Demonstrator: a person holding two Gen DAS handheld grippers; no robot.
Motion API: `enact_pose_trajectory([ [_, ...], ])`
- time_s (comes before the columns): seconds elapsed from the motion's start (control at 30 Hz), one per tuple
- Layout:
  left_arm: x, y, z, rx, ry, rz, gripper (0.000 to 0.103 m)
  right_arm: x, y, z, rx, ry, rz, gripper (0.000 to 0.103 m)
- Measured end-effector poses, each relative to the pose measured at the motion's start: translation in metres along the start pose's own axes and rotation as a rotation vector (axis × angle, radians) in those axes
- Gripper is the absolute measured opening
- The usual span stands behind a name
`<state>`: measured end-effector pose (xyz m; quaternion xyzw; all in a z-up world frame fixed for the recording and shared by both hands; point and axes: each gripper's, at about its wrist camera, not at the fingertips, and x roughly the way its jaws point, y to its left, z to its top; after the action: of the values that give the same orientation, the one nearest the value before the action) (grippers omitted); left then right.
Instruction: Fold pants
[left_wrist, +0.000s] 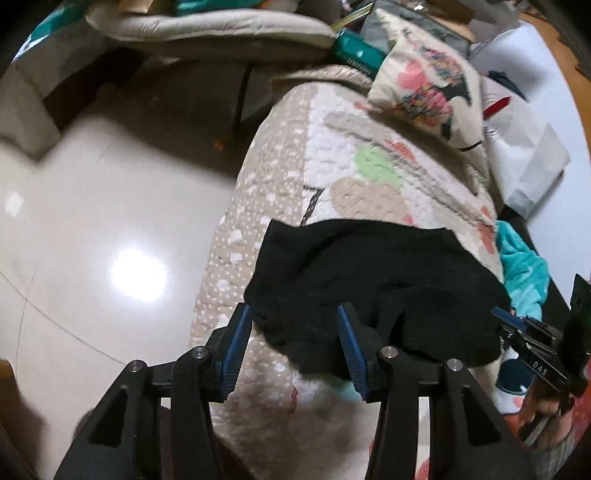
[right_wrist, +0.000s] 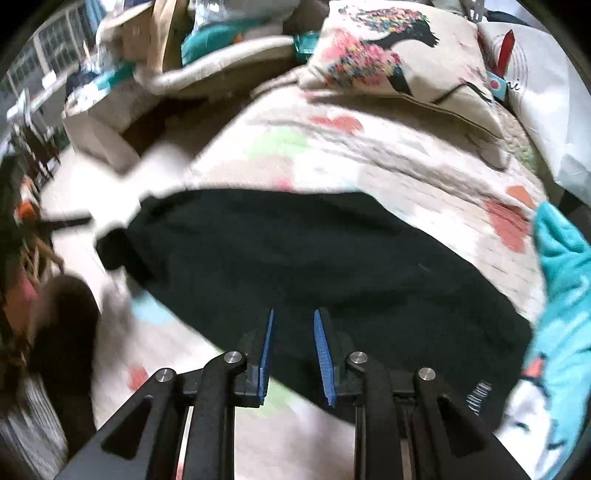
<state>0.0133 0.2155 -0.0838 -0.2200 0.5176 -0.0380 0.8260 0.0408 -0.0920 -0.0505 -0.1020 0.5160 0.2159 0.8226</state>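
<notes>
Black pants lie bunched on a patterned quilt that covers a bed or sofa; the fabric is rumpled, with folds gathered toward the near edge; in the right wrist view the pants spread as 1 broad dark mass across the quilt.

Left gripper: jaws spread wide, blue pads showing on both fingers; the left finger sits over the quilt edge, the right finger sits at the near edge of the pants; nothing is held between them.

Right gripper: jaws set to a narrow gap, blue pads facing each other; the tips are over the near part of the pants; whether they touch the cloth cannot be told; nothing is clamped between them. The right gripper also shows at the far right of the left wrist view, just beside the pants.

A printed cushion rests at the far end of the quilt; a teal cloth lies right of the pants; glossy tiled floor is to the left.
</notes>
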Motion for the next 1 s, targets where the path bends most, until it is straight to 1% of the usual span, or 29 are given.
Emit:
enact_pose_trajectory([
  [0.03,0.005,-0.001,-0.001,-0.014,0.013,-0.003,0.047,0.012,0.007,0.002,0.030,0.002,0.036,0.024],
  [0.1,0.015,-0.003,-0.006,-0.035,0.050,-0.038,0.047,0.038,0.020,0.003,0.067,0.024,0.097,0.024],
  [0.13,0.022,-0.007,-0.010,-0.028,0.075,-0.045,0.047,0.053,0.029,0.001,0.076,0.053,0.133,0.024],
  [0.2,0.031,-0.012,-0.015,0.000,0.100,-0.052,0.046,0.073,0.050,-0.009,0.067,0.120,0.191,0.024],
  [0.23,0.034,-0.016,-0.017,0.019,0.107,-0.067,0.042,0.081,0.060,-0.016,0.043,0.153,0.212,0.024],
  [0.27,0.034,-0.017,-0.018,0.036,0.104,-0.079,0.016,0.084,0.066,-0.021,0.022,0.170,0.218,0.024],
  [0.3,0.034,-0.020,-0.019,0.055,0.102,-0.090,0.003,0.085,0.073,-0.027,-0.003,0.186,0.221,0.025],
  [0.37,0.030,-0.025,-0.015,0.079,0.072,-0.099,0.003,0.085,0.080,-0.036,-0.037,0.217,0.233,0.025],
  [0.4,0.026,-0.028,-0.011,0.096,0.052,-0.087,0.003,0.082,0.082,-0.041,-0.048,0.223,0.237,0.025],
  [0.5,0.013,-0.036,0.009,0.159,-0.034,-0.022,0.003,0.079,0.078,-0.050,-0.054,0.253,0.244,0.026],
  [0.57,0.001,-0.038,0.024,0.178,-0.106,0.044,0.003,0.076,0.072,-0.053,-0.033,0.259,0.234,0.027],
  [0.63,-0.011,-0.034,0.037,0.181,-0.189,0.115,0.003,0.071,0.066,-0.052,-0.015,0.247,0.237,0.027],
  [0.7,-0.015,-0.022,0.044,0.161,-0.215,0.143,0.003,0.064,0.059,-0.050,0.004,0.217,0.232,0.031],
  [0.77,-0.015,-0.011,0.045,0.129,-0.200,0.143,0.003,0.056,0.052,-0.046,0.023,0.177,0.222,0.043],
  [0.87,-0.011,0.005,0.035,0.085,-0.144,0.155,0.003,0.045,0.045,-0.035,0.054,0.100,0.199,0.046],
  [0.97,-0.005,0.021,0.025,-0.020,-0.099,0.148,0.004,0.045,0.037,-0.022,0.108,0.019,0.183,0.047],
  [1.0,-0.001,0.025,0.024,-0.048,-0.084,0.138,0.006,0.048,0.037,-0.018,0.119,0.001,0.169,0.047],
])
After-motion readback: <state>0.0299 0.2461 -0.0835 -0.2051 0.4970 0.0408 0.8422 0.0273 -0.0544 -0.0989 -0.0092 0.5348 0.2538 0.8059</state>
